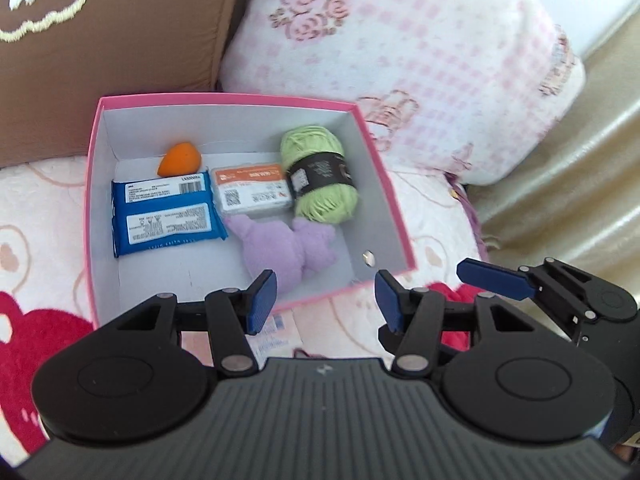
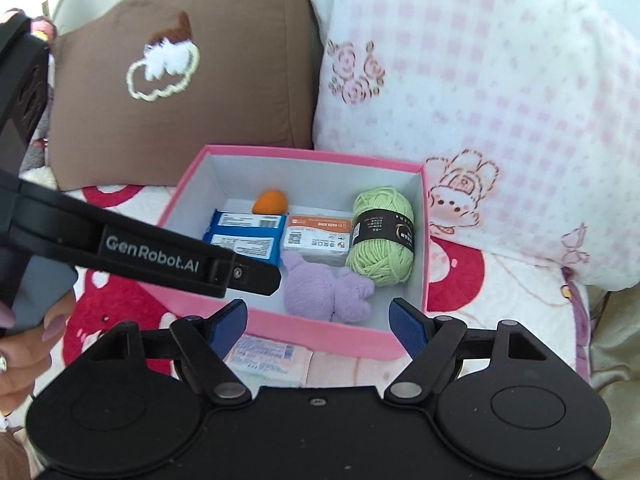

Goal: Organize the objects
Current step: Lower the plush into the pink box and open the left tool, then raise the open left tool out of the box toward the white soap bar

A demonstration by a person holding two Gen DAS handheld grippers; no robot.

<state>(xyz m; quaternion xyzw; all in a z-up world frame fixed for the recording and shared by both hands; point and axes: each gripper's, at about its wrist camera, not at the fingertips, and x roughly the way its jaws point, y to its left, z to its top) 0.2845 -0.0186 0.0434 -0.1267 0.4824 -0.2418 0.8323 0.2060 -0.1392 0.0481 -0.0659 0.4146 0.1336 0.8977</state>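
Our left gripper [image 1: 324,300] and right gripper [image 2: 318,326] hover parted and empty over the pink box [image 1: 248,98], five items inside; we judge the flat packet [image 2: 264,358] beside it comes next

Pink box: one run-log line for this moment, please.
pink box: open | holds yarn, purple plush, blue packet | left claw: empty | right claw: empty

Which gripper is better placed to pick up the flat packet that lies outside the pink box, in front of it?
Probably the right gripper: the flat packet lies just under its left finger, jaws open and empty. In the left wrist view, the left gripper largely hides it.
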